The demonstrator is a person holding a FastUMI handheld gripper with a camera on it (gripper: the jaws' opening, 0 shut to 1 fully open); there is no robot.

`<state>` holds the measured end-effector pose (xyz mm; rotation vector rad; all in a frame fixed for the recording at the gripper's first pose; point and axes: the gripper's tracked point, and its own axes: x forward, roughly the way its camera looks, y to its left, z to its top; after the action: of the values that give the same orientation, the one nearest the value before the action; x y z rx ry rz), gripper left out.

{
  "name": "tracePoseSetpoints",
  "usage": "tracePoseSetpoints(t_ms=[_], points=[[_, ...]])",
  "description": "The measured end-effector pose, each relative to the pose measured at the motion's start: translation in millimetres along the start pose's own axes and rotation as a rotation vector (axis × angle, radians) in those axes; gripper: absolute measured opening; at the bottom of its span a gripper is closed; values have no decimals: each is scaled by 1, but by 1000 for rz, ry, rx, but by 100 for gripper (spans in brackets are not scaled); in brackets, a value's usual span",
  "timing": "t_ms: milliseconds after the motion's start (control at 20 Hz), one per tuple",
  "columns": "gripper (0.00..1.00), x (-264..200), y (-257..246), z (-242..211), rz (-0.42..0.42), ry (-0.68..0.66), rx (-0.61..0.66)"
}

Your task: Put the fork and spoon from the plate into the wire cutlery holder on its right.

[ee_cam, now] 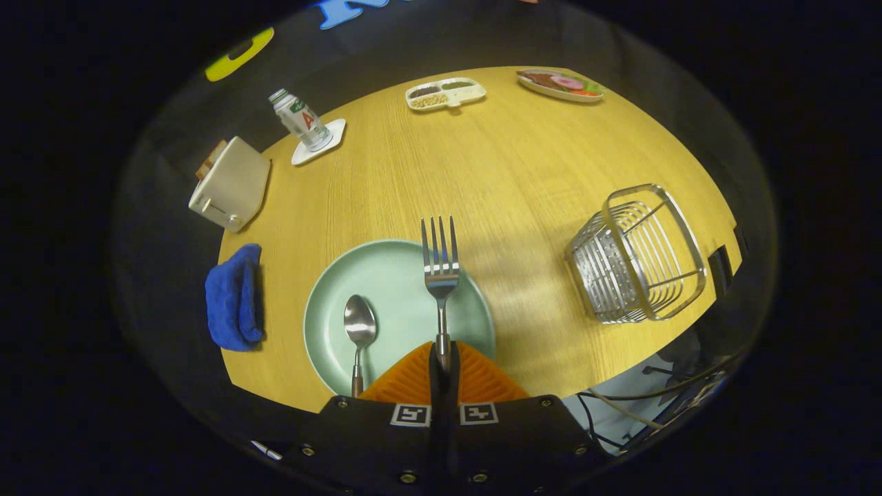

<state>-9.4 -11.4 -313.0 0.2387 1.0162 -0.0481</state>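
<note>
One fork (440,265) is clamped by its handle between the closed fingers of the gripper (442,358), tines out over the plate's far rim. One spoon (359,331) is left on the plate (400,289). One wire holder (637,253) is seen near the table's (510,179) right edge, nothing visible inside. A blue cloth (234,297) and a toaster (231,182) are placed along the left edge.

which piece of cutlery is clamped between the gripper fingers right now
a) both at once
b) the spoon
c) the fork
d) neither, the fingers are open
c: the gripper is shut on the handle of the fork, whose tines point ahead over the green plate, while the spoon lies apart on the plate beside the fingers.
</note>
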Motion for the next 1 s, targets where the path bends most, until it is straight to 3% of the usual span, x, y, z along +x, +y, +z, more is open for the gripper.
tracePoseSetpoints(t_ms=[400,700,1000], points=[[1,-51,-77,42,-98,-114,74],[1,-60,-115,22,-143,-29,87],[1,-57,-124,7,-138,68,111]])
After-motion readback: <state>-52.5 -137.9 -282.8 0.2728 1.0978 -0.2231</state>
